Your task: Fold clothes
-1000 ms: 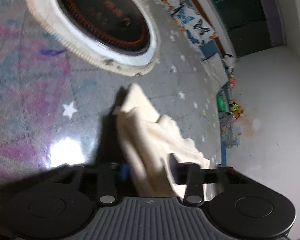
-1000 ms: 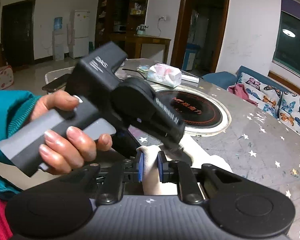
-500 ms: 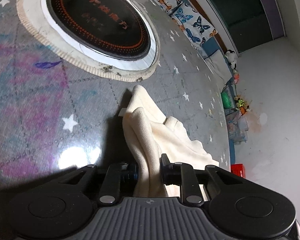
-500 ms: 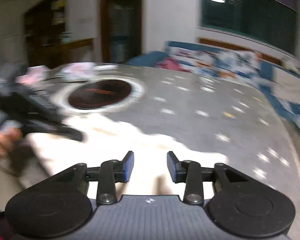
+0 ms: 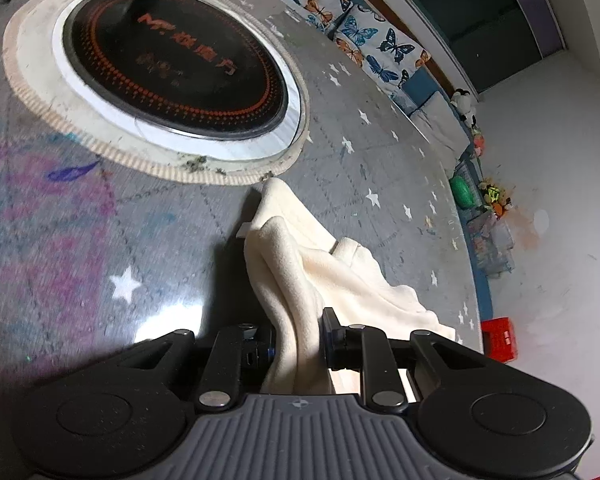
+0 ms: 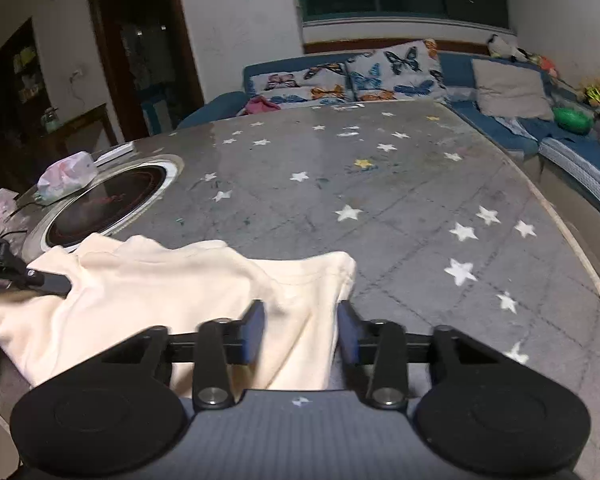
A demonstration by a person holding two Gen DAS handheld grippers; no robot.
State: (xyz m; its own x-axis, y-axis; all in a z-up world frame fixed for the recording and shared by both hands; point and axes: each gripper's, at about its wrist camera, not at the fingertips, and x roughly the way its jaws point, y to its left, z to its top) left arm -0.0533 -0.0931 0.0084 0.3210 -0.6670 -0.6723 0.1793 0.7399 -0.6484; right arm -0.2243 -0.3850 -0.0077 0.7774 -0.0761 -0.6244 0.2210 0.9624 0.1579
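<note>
The right gripper (image 6: 300, 330) has swung away from the left gripper (image 6: 40, 280) along the cream garment (image 6: 160, 280), jaws closing.

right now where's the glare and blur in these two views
Left wrist view: a bright glare patch on the table beside the cream garment, with its left edge smeared. Right wrist view: slight motion blur on the fingers; heavy fisheye bending in both.
</note>
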